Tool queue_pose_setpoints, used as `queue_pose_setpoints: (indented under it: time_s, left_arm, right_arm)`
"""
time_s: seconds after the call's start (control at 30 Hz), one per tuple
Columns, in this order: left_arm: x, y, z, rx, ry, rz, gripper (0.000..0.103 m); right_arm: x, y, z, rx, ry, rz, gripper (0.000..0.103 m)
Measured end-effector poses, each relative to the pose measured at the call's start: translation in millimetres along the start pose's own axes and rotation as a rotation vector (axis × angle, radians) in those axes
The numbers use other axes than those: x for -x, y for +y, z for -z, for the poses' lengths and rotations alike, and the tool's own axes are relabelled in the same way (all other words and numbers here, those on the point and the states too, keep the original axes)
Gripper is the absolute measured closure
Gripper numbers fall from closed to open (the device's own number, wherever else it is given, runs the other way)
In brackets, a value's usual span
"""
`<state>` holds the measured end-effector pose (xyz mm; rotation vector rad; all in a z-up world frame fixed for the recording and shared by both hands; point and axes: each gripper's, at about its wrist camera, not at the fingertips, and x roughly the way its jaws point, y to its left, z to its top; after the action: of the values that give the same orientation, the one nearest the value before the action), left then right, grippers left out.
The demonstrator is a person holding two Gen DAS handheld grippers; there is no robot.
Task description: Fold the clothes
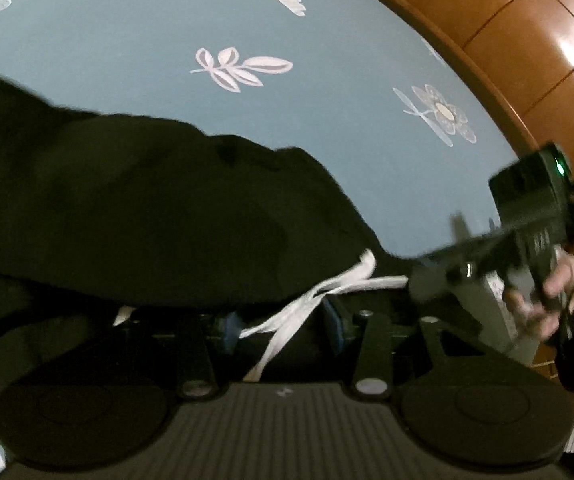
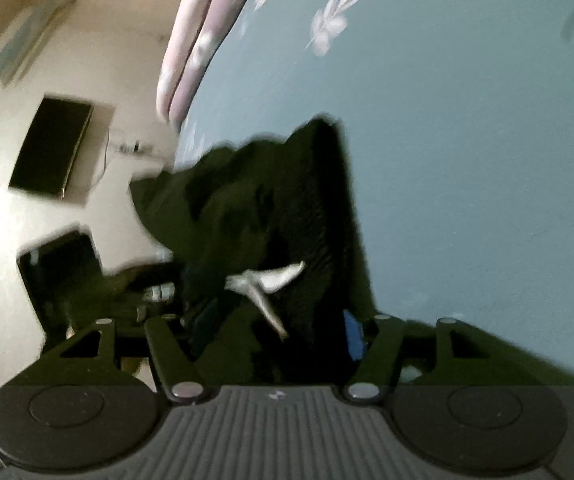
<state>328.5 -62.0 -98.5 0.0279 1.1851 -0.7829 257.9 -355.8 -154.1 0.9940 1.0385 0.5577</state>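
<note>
A black garment (image 1: 127,200) with a white drawstring (image 1: 319,300) hangs over the blue flowered bedsheet (image 1: 247,16). My left gripper (image 1: 283,324) is shut on its waistband, and the blue pads (image 1: 333,318) show on either side of the cloth. From the right, a hand holds my right gripper (image 1: 427,284) against the same edge of the garment. In the right wrist view the black garment (image 2: 271,200) bunches up between the fingers of my right gripper (image 2: 279,332), drawstring (image 2: 267,280) dangling. The left gripper (image 2: 163,292) shows as a blur at the left.
Glossy wooden panels (image 1: 527,40) border the bed on one side. A pink patterned quilt (image 2: 191,40) lies at the bed's edge. Beyond it is pale floor with a dark flat box (image 2: 51,148) and another dark object (image 2: 59,260).
</note>
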Motion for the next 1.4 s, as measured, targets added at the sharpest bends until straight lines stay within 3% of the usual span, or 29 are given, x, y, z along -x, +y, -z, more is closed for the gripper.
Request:
queue_pose_setpoints:
  time_s: [0.1,0.17,0.2,0.3,0.33,0.43,0.6,0.73,0.83,0.97,1.1,1.13,1.17,1.4]
  left_arm:
    - [-1.1,-3.8,-1.2,-0.014,0.001,-0.011,0.061]
    - [6.0,-7.4,0.8,-0.025,-0.006,-0.021,0.061]
    - [11.7,-9.2,2.7,-0.034,-0.011,-0.026,0.061]
    - [31.6,-15.9,10.3,-0.068,-0.039,-0.047,0.056]
    - [38.8,-18.4,12.9,-0.083,-0.053,-0.059,0.051]
    - [56.7,-25.4,17.2,-0.125,-0.089,-0.098,0.048]
    - [64.4,-31.2,10.4,-0.137,-0.12,-0.153,0.042]
    - [60.2,-37.3,4.1,-0.137,-0.125,-0.137,0.041]
    - [53.1,-43.8,2.3,-0.147,-0.113,-0.125,0.041]
    - [41.5,-49.7,1.7,-0.156,-0.091,-0.116,0.041]
    - [32.9,-55.6,3.8,-0.172,-0.07,-0.133,0.041]
    - [32.4,-57.1,5.3,-0.178,-0.068,-0.14,0.041]
    - [32.3,-58.5,7.1,-0.185,-0.066,-0.147,0.041]
    - [42.9,-71.8,36.9,-0.3,-0.088,-0.214,0.039]
  right_arm:
    - [-8.1,9.3,0.0,0.029,-0.017,0.051,0.04]
    - [-13.2,15.8,-3.7,0.041,-0.039,0.087,0.053]
    - [-15.5,21.8,-3.9,0.077,-0.041,0.129,0.066]
    - [-10.8,43.8,-1.7,0.191,-0.068,0.257,0.081]
    - [-9.2,51.1,-1.0,0.229,-0.078,0.3,0.082]
    - [-3.5,72.6,0.9,0.341,-0.107,0.425,0.084]
    - [39.0,90.7,-9.1,0.407,-0.201,0.547,0.084]
    - [82.1,87.3,-16.6,0.407,-0.266,0.661,0.084]
    - [111.1,76.8,-20.8,0.379,-0.291,0.773,0.084]
    - [140.4,39.0,-27.0,0.249,-0.321,0.897,0.084]
    - [145.7,-2.1,-26.1,0.127,-0.306,0.915,0.081]
    - [143.8,-7.9,-26.0,0.116,-0.307,0.923,0.068]
    - [144.6,-10.7,-25.9,0.095,-0.32,0.917,0.061]
    - [174.6,11.7,10.0,0.07,-0.379,0.831,0.045]
